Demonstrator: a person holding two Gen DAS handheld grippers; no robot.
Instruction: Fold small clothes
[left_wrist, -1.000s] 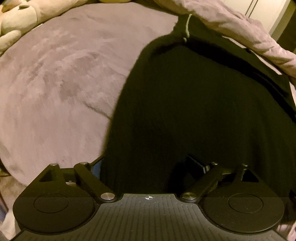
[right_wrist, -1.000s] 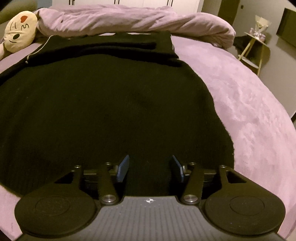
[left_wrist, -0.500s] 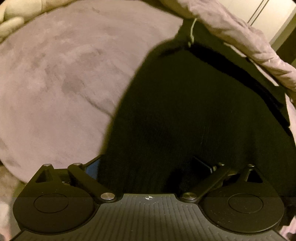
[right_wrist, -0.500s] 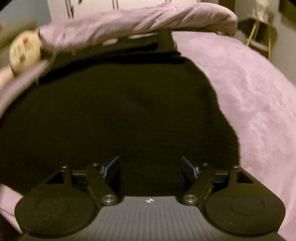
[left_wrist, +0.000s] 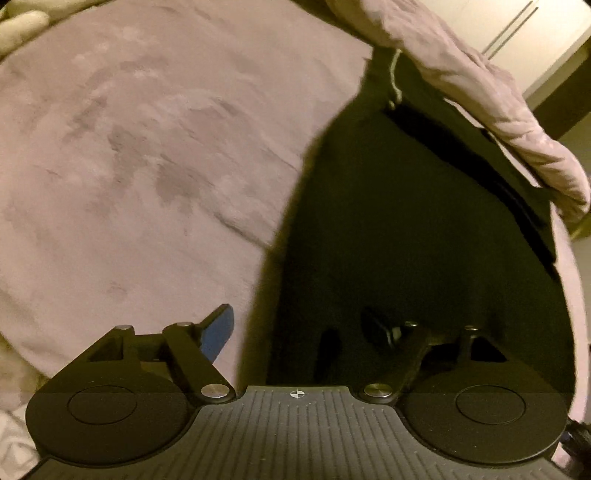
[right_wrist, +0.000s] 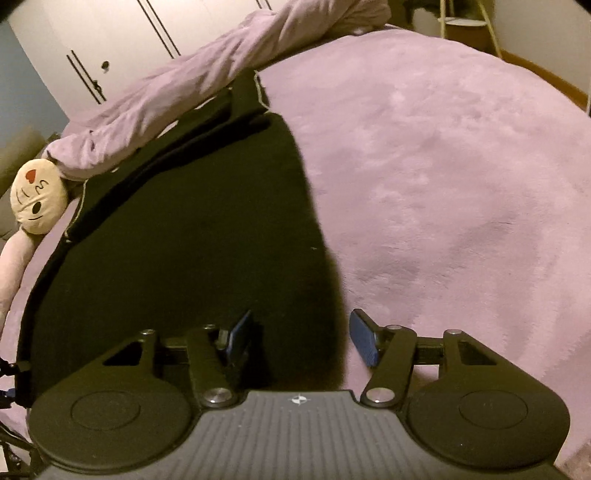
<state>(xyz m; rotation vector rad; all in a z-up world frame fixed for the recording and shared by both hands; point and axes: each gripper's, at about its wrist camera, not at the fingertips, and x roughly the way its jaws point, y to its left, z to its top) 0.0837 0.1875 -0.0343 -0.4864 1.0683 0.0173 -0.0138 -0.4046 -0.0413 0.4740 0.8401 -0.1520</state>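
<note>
The black garment (left_wrist: 424, 240) lies flat on the purple bedspread (left_wrist: 129, 147), its long axis running from 6 to 12 o'clock toward the rolled duvet (right_wrist: 177, 96). The left gripper (left_wrist: 303, 328) straddles its left near corner, jaws apart; the right gripper (right_wrist: 301, 336) straddles the right near corner, also parted, nothing clamped; both look equally near.

pretty clearly someone's bedroom at home: a bed with a fuzzy purple blanket (right_wrist: 443, 166), a rolled-up duvet (right_wrist: 207, 88) along the far edge, a plush toy (right_wrist: 37, 201) with a stitched face far left, white wardrobe doors (right_wrist: 110, 48) behind it, dim warm lighting
</note>
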